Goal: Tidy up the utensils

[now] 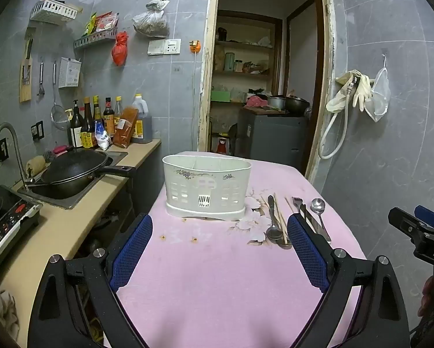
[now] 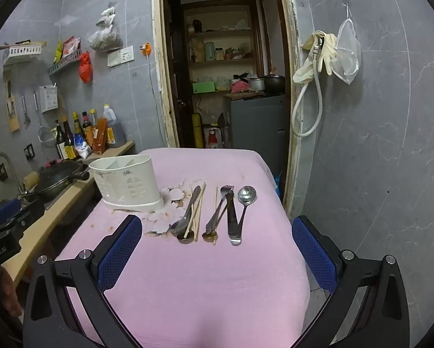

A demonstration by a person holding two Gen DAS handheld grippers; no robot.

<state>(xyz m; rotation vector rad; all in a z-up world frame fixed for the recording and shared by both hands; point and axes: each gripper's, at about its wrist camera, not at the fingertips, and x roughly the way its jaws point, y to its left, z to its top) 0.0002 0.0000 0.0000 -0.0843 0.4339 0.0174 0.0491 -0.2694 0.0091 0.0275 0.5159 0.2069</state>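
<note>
Pink tablecloth (image 2: pixel 205 275) is holding a white caddy (image 2: pixel 124 182) left of loose cutlery (image 2: pixel 214 214), while both grippers, left gripper (image 1: pixel 220 252) and right gripper (image 2: pixel 217 252), are hovering wide open, gripping nothing.

Utensils (image 2: pixel 214 217) right of caddy (image 2: pixel 127 185)

Your pink tablecloth (image 2: pixel 205 275) carries a pale floral print (image 2: pixel 170 200) near the white utensil caddy (image 2: pixel 124 185), which has small purple flower motifs (faint, along its upper wall). You have silver spoons (image 2: pixel 246 200) and a fork (image 2: pixel 224 203) lying beside light wooden chopsticks (image 2: pixel 198 211). Both grippers show 2 blue mesh-textured pads (image 2: pixel 314 253) on black frames, against grey marbled wall tiles (image 2: pixel 376 145).
</note>
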